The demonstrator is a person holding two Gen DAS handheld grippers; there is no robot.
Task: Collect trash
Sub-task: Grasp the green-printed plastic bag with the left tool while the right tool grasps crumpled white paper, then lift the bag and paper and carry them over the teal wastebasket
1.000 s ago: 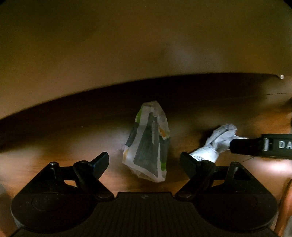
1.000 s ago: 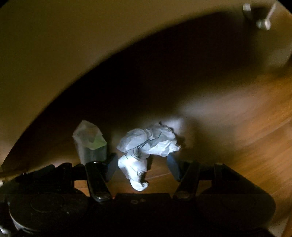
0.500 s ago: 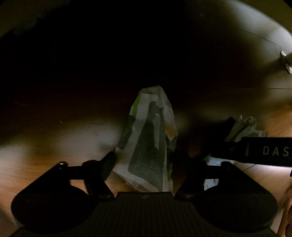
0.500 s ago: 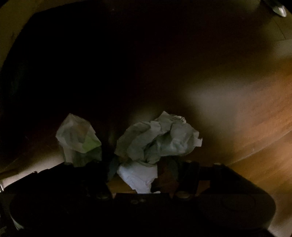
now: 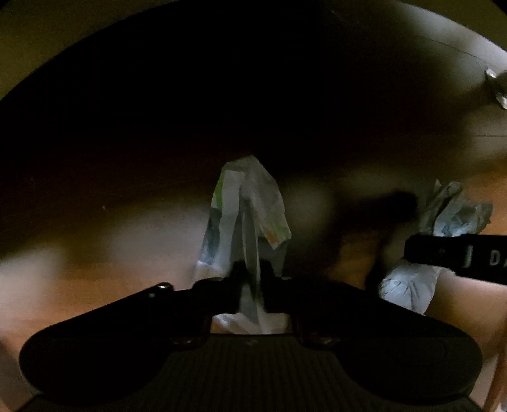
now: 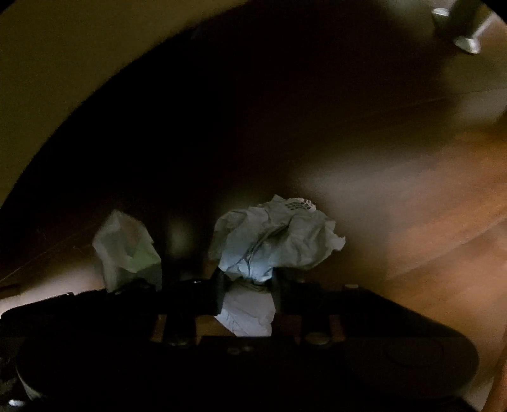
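My left gripper (image 5: 251, 269) is shut on a crumpled white wrapper with green and grey print (image 5: 247, 209), pinched between the black fingers above a dim wooden surface (image 5: 63, 272). My right gripper (image 6: 246, 280) is shut on a crumpled white paper ball (image 6: 272, 237). In the left wrist view the paper ball (image 5: 450, 212) and the right gripper's black finger (image 5: 456, 256) show at the right. In the right wrist view the wrapper (image 6: 126, 250) shows to the left of the paper ball. The scene is very dark.
The wooden surface (image 6: 427, 196) stretches to the right in orange-brown light. A metal fitting (image 6: 462, 28) stands at the far upper right, also in the left wrist view (image 5: 496, 85). A pale wall (image 6: 63, 63) curves across the upper left.
Both grippers went from open around the trash to shut on it: left on the wrapper, right on the paper ball. The views have grown darker.
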